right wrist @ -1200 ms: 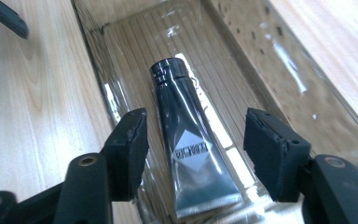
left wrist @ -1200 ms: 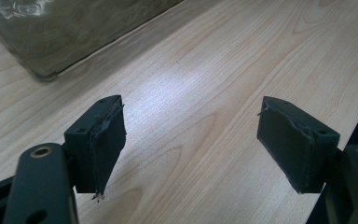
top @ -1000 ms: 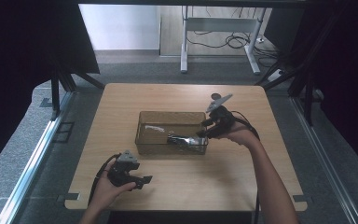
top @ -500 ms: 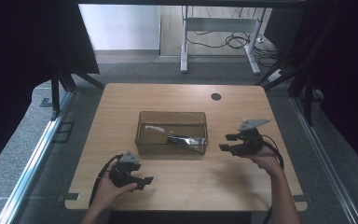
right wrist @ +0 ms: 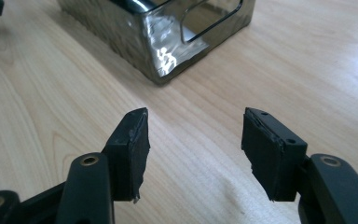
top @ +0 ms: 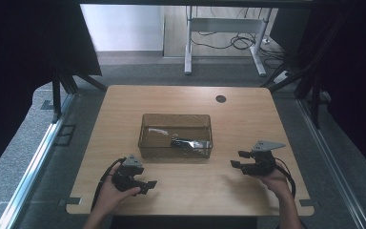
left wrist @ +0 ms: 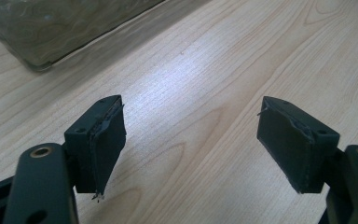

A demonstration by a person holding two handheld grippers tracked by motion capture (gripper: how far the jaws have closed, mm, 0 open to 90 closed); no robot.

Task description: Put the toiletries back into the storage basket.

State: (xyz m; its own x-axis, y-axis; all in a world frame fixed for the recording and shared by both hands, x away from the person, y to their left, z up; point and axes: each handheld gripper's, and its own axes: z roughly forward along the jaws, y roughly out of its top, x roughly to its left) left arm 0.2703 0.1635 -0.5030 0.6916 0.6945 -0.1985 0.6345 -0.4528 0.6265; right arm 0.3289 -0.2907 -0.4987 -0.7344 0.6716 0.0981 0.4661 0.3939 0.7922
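Observation:
A clear brownish plastic bin (top: 145,143) stands in the middle of the wooden table (top: 248,114). Inside it lie a dark flat item (top: 187,142) and a small white item (top: 157,130). My left gripper (top: 147,186) rests near the front edge, left of centre, in a person's hand. In the left gripper view, it (left wrist: 191,116) is open over bare wood, with a corner of the bin (left wrist: 51,28) beyond. My right gripper (top: 238,159) is low over the table to the right of the bin. In the right gripper view it (right wrist: 193,126) is open with nothing between its pads, facing the bin's end wall (right wrist: 168,37).
A round dark hole (top: 220,98) sits near the table's far edge. Behind the table stands a white desk frame (top: 188,43) with cables on the floor. Dark curtains hang on both sides. A metal rail (top: 33,157) runs along the floor at the left.
My right gripper has come away from the bin's right end, moving right, toward the front edge and lower. The left gripper has stayed where it was.

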